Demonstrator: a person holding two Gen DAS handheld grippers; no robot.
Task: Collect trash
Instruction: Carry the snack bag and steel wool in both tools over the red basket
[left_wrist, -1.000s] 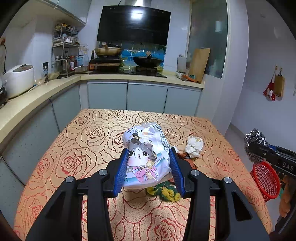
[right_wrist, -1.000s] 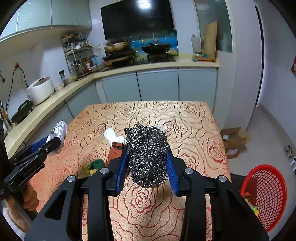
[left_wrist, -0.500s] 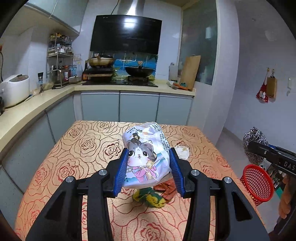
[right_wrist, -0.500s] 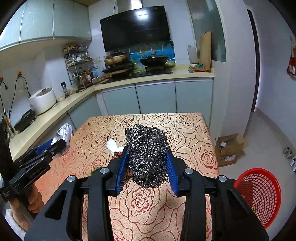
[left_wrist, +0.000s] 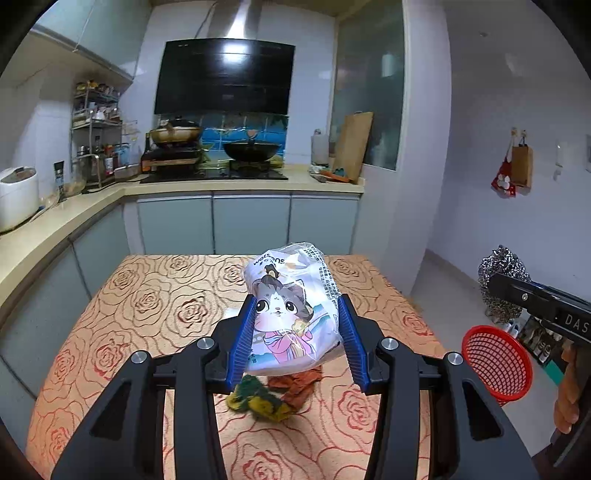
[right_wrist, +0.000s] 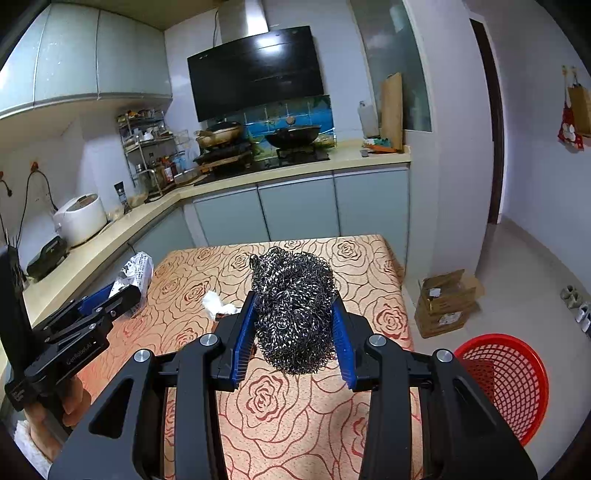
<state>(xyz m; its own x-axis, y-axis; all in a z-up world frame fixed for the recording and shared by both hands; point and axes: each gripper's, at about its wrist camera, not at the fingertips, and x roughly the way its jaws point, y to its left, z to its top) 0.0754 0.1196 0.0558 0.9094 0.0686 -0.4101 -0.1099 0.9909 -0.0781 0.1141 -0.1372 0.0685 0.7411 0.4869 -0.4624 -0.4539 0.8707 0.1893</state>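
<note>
Holding two pieces of trash up over the worktop (left_wrist: 155, 302), we are working with a tool in each hand. Our left tool (left_wrist: 295, 332) is clamping a crinkly, glossy plastic bag (left_wrist: 291, 306) printed with a cartoon cat; its ribbed blue pads (left_wrist: 243, 339) are pressing into the bag's soft sides, the jaws partly closed around it, and it is hanging clear of the cloth. Below it, on the rose-patterned orange cloth, a crumpled yellow-green scrap (left_wrist: 258, 402) and a rust-brown scrap (left_wrist: 295, 387) are lying touching one another. A crumpled white tissue (right_wrist: 214, 302) is resting farther back on the cloth. Our right tool (right_wrist: 295, 332) is gripping a rounded, springy ball of coiled steel wool (right_wrist: 291, 306), its pads squeezing both flanks, jaws likewise partly closed. Both tools are pointing forward and tilting somewhat downward, side by side. To the right, on the floor beside the worktop, a round red mesh basket (right_wrist: 517, 384) is standing, with a cardboard box (right_wrist: 447, 302) beyond it.
</note>
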